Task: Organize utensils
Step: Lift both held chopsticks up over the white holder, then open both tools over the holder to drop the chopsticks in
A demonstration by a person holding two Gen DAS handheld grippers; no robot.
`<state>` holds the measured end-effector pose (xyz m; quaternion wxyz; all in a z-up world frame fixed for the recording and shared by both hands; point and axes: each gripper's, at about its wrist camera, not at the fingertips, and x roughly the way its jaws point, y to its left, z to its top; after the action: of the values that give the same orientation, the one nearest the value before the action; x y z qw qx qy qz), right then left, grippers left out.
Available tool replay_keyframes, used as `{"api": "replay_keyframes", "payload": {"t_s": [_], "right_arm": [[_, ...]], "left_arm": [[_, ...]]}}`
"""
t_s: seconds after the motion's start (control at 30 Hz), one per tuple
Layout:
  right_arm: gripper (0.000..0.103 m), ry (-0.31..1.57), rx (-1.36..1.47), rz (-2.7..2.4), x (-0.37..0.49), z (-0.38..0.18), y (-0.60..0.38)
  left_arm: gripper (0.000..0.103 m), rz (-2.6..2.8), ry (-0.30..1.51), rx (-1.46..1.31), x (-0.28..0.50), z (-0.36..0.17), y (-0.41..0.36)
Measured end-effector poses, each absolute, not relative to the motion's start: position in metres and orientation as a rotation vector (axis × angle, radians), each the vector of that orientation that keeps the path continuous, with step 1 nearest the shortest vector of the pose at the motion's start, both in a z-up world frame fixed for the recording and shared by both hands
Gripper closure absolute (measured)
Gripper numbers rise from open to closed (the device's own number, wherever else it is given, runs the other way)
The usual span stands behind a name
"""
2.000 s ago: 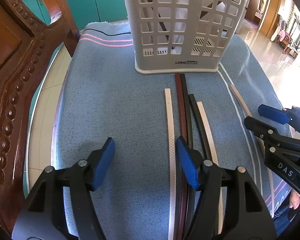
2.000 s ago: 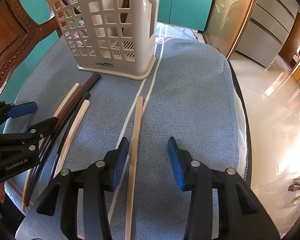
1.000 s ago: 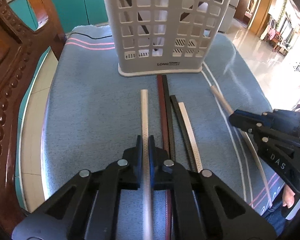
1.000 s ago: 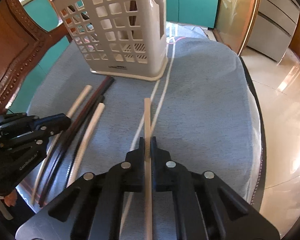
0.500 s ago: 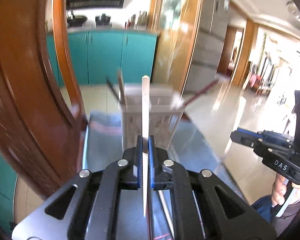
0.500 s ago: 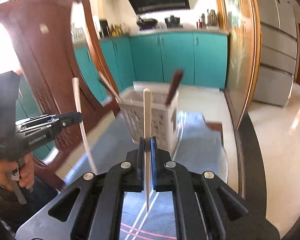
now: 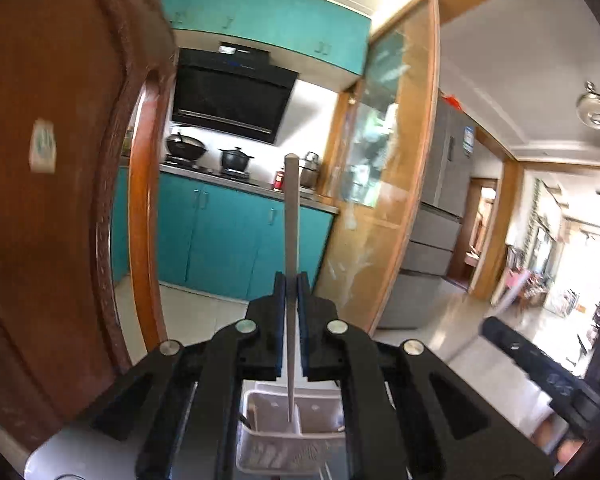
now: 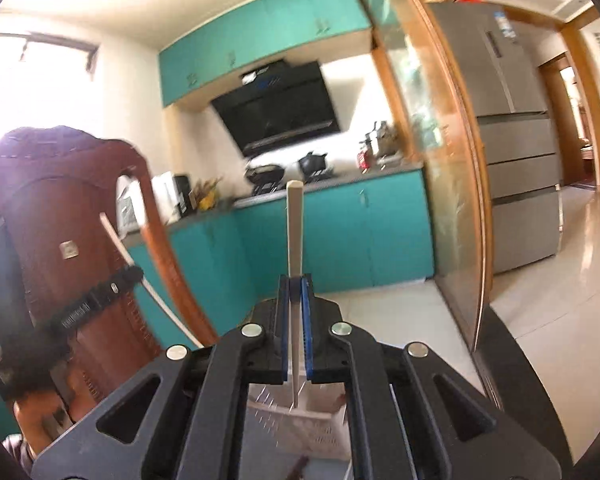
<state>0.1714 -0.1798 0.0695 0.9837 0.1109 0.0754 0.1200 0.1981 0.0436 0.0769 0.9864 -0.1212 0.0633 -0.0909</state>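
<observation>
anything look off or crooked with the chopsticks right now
Nothing stands out. Each hand-held gripper, left and right, is shut on one chopstick held upright, lower tip over the white basket.

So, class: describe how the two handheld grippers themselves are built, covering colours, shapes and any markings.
The left gripper and the right gripper match: black angular linkage arms with triangular cut-outs, round silver pivot bolts and blue fingers. Seen from the side, each black body carries white lettering, too blurred to read. No cables or sleeves are visible.
</observation>
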Motion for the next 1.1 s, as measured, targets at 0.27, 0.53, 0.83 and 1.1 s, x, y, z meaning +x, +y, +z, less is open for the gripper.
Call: {"api": "replay_keyframes", "payload": {"t_s": [0.27,0.53,0.83,1.1], "right_arm": [[0.097,0.249,0.165,0.229,0.203,0.021,-0.163],[0.096,0.273,0.126,0.234,0.185,0.011,-0.158],[0.086,0.166,0.102,0.298,0.131,0.025,-0.168],[0.086,0.722,0.045,0.444,0.169,-0.1,-0.146]], "left_arm": [[0.096,-0.092,0.239,-0.149,0.24,0.022,0.028],[0.091,-0.091,0.244,-0.134,0.246,0.02,0.026],[0.074,-0.106,0.113,-0.098,0.197,0.012,0.027],[0.066,-0.063,0.291,-0.034,0.195,-0.026,0.031]]}}
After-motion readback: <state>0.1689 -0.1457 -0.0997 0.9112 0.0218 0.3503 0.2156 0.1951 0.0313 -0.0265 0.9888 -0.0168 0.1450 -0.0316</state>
